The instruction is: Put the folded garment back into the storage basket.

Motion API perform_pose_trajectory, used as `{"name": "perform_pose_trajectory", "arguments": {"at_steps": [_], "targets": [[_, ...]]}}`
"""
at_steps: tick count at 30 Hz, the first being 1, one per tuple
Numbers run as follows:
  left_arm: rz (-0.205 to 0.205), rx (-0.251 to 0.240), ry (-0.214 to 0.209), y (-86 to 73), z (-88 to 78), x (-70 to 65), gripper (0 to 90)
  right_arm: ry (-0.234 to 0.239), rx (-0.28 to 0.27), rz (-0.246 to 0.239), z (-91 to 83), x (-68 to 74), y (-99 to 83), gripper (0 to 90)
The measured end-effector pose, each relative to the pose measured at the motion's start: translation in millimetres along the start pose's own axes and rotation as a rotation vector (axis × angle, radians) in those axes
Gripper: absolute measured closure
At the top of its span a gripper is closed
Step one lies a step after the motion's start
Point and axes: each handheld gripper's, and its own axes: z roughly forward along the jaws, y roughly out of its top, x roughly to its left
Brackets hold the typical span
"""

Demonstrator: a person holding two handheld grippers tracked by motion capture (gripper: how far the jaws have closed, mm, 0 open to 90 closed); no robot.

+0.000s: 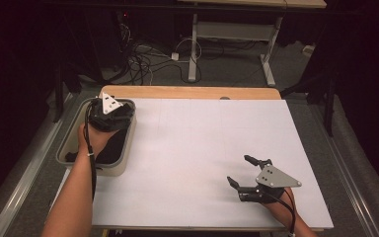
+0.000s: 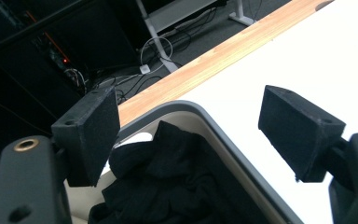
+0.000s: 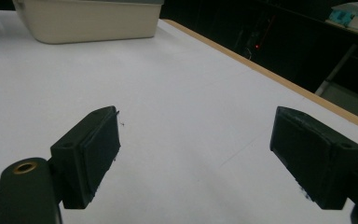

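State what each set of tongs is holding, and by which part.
Nothing is held. The left tongs hang open above the black cloth in the bin; the right tongs are open over the bare white table.

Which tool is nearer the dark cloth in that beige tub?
Left. The left tool hangs over the black cloth in the tub; the right tool is across the table.
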Motion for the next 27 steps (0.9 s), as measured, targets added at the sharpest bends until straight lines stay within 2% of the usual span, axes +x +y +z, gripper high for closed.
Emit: {"name": "perform_pose_trajectory", "arguments": {"at_steps": [1, 10, 15, 27], "targets": [[0.004, -0.004, 0.004, 1.1, -1.0, -2.5, 17.4, -0.003, 0.001, 0.003, 0.1, -0.4, -0.1, 16.2], [0.003, -0.043, -0.011, 3.8, -8.4, -8.7, 17.1, -0.002, 0.004, 0.006, 1.2, -0.1, -0.2, 16.2], [0.016, -0.073, -0.008, 8.0, -13.8, -16.2, 17.1, -0.01, 0.0, 0.011, 1.1, 0.2, 0.1, 16.2], [0.045, -0.105, -0.031, 13.9, -21.3, -29.4, 17.0, -0.018, 0.0, 0.002, 1.4, 0.5, -0.3, 16.4]]}}
